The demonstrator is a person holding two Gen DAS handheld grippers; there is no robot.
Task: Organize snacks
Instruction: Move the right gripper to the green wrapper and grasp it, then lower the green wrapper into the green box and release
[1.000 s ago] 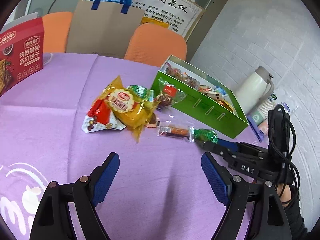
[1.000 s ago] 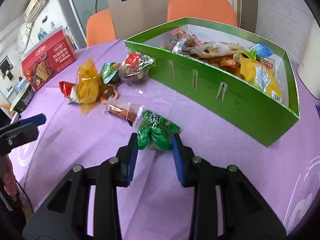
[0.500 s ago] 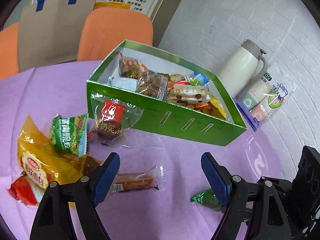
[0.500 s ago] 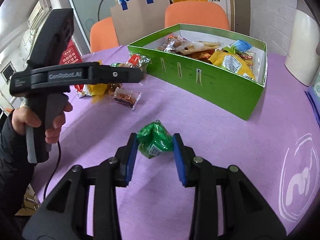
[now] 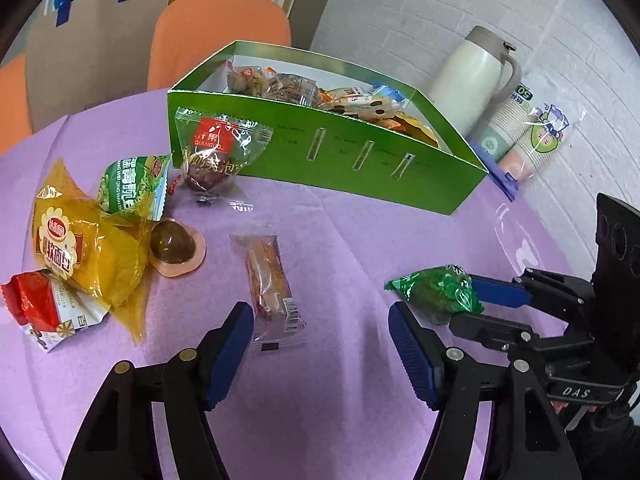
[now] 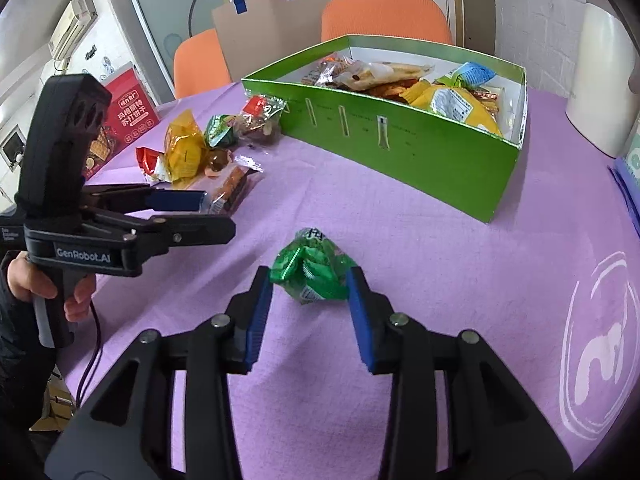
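Green crinkled snack packet [image 6: 314, 270] sits between your right gripper's [image 6: 310, 312] pads, jaws just easing apart. Your left gripper [image 5: 320, 344] stands wide, closing beside the clear-wrapped cake bar [image 5: 270, 280].

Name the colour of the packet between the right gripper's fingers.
Green packet, clearest in the right wrist view.

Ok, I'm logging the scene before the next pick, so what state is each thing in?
green box: open-topped, partly filled with snacks.
green packet: crumpled, pinched between pads.
right gripper: shut on the green packet.
bar packet: sealed, flat on the cloth, near end between the left fingers, ungripped.
left gripper: open, jaws have just been closing.
flask: upright, lid on.
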